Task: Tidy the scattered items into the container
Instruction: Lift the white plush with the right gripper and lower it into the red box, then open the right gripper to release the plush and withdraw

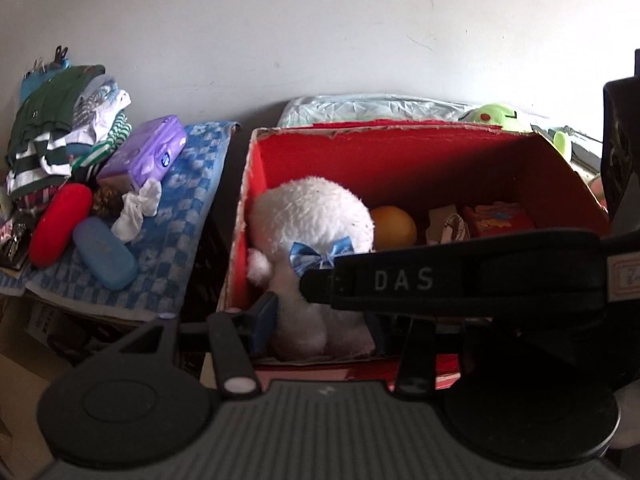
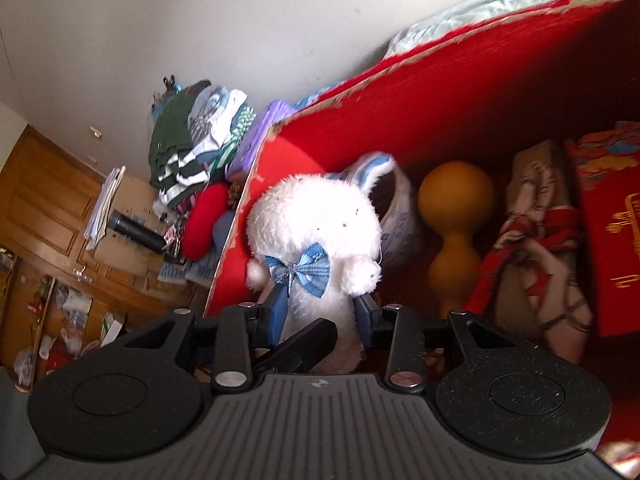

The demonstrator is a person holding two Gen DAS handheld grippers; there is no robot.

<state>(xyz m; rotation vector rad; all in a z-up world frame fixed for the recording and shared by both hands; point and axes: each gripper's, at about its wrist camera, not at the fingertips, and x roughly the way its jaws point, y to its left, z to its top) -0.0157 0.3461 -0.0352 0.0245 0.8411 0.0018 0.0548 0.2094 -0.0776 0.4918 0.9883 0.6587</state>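
Observation:
A white plush toy [image 1: 316,220] with a blue bow sits at the left end inside the red box [image 1: 400,152]. My left gripper [image 1: 320,320] has its jaws either side of the toy's body; its right finger is hidden behind the right gripper's black body [image 1: 460,280]. My right gripper [image 2: 320,312] is shut on the same plush toy [image 2: 316,216], blue pads pressing its lower body, inside the red box [image 2: 460,92]. An orange gourd [image 2: 456,216], a patterned cloth bundle [image 2: 536,240] and a red packet [image 2: 612,240] lie in the box.
Left of the box, on a blue checked cloth [image 1: 180,216], lie a red case [image 1: 60,224], a blue case [image 1: 104,252], a purple tissue pack [image 1: 148,152] and a clothes pile [image 1: 60,128]. A green plush [image 1: 496,116] sits behind the box. Wooden cabinets [image 2: 48,208] stand far left.

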